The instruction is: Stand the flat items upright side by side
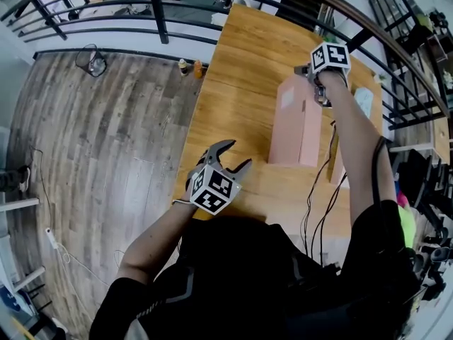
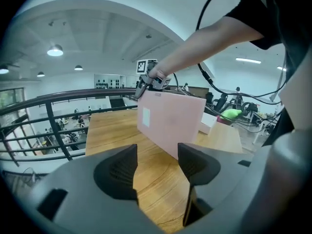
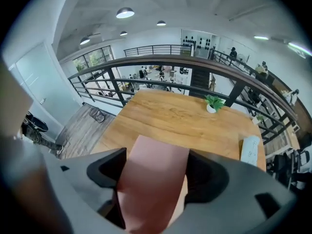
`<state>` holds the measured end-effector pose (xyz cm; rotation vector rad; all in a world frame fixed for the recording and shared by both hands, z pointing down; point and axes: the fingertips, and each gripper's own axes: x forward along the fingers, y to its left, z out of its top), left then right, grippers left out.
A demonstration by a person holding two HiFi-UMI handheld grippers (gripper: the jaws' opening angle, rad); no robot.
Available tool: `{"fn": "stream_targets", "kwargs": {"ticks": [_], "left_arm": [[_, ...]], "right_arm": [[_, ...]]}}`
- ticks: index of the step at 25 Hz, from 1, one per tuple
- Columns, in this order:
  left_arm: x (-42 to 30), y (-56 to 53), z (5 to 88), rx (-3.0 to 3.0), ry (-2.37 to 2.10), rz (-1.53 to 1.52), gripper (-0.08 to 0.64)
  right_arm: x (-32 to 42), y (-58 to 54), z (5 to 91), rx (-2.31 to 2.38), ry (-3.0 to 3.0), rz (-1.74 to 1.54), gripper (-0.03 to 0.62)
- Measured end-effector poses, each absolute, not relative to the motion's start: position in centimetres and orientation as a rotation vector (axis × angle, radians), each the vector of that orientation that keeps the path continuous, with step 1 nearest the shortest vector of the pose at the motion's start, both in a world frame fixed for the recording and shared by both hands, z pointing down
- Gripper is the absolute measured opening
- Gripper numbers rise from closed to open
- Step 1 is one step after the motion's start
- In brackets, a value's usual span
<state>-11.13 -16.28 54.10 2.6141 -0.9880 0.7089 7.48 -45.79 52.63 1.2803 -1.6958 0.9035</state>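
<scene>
Overhead, found pink box (image 1: pixel 294 122) upright on table (image 1: pixel 241 69), right hand-held gripper (image 1: pixel 318 94) at its top. Left gripper view: saw left hand-held gripper (image 2: pixel 157 162) open, empty, box beyond. Right gripper view: saw jaws clamped across box.

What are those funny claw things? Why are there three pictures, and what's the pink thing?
A person holds a claw tool, called a gripper, in each hand. One picture comes from a camera on the person's head, looking down. The other two come from small cameras riding on each gripper, looking along its two jaws. On the wooden table a flat pink box stands upright. The right gripper pinches its top between its jaws. The left gripper is open with nothing in it, near the table's front edge. A small potted plant and a flat white item also sit on the table.
</scene>
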Motion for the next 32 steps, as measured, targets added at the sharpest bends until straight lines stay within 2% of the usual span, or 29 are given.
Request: {"fn": "stream_targets", "kwargs": {"ticks": [6, 14, 18, 23, 32], "left_arm": [[-12.7, -18.1, 52.6, 2.617, -1.019, 0.657, 0.273], [-11.4, -19.4, 48.8, 2.648, -1.078, 0.568, 0.273], [-11.8, -19.8, 47.0, 2.667, -1.119, 0.543, 0.272], [-12.0, -20.7, 45.1, 2.664, -1.202, 0.496, 0.272], [-10.8, -21.2, 43.6, 2.666, -1.224, 0.468, 0.272]], "right_arm": [[7.2, -45.4, 48.7, 1.376, -1.834, 0.847, 0.356], [9.0, -43.6, 39.7, 1.521, -2.075, 0.688, 0.339], [9.5, -41.9, 35.8, 1.658, -2.205, 0.506, 0.334], [10.6, -37.8, 35.0, 1.721, -2.314, 0.334, 0.333], [11.7, -31.3, 35.6, 1.708, -2.328, 0.279, 0.324]]}}
